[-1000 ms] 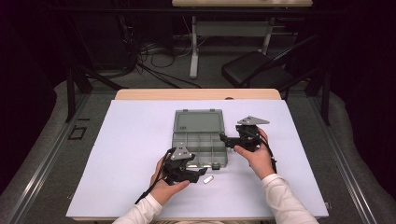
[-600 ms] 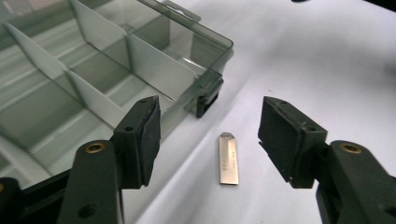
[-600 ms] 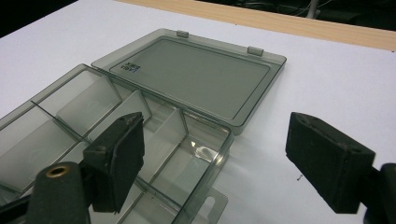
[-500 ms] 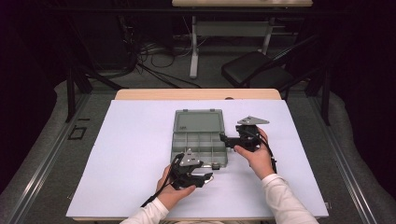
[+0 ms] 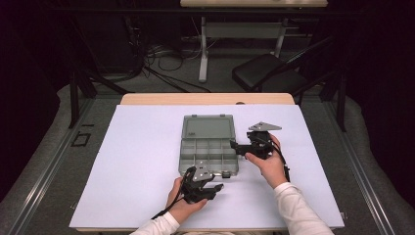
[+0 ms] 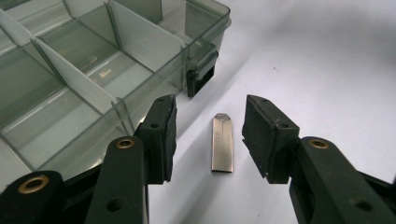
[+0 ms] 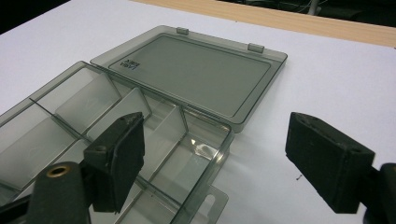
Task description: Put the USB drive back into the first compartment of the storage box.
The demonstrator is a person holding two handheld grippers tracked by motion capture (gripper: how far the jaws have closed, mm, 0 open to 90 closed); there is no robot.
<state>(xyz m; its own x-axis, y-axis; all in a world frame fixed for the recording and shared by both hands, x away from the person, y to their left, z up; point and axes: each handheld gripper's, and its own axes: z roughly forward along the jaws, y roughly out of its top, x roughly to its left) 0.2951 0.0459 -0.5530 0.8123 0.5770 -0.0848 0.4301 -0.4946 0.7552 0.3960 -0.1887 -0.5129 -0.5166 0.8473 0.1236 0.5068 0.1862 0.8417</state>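
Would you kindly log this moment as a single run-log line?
left gripper: open, straddling USB stick on table | right gripper: open at organizer box edge | lid: open flat

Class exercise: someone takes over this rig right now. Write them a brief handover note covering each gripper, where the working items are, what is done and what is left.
Left gripper: open, jaws either side of the metal USB stick, not yet closed on it.
Right gripper: open, holding nothing, at the right edge of the compartment box.
Items: the stick lies flat on the white table cover, just outside the box's front wall near its latch. The lid lies folded back flat.
Done: box opened; visible compartments look empty.
Left, probably: grip the stick, lift it into a compartment.
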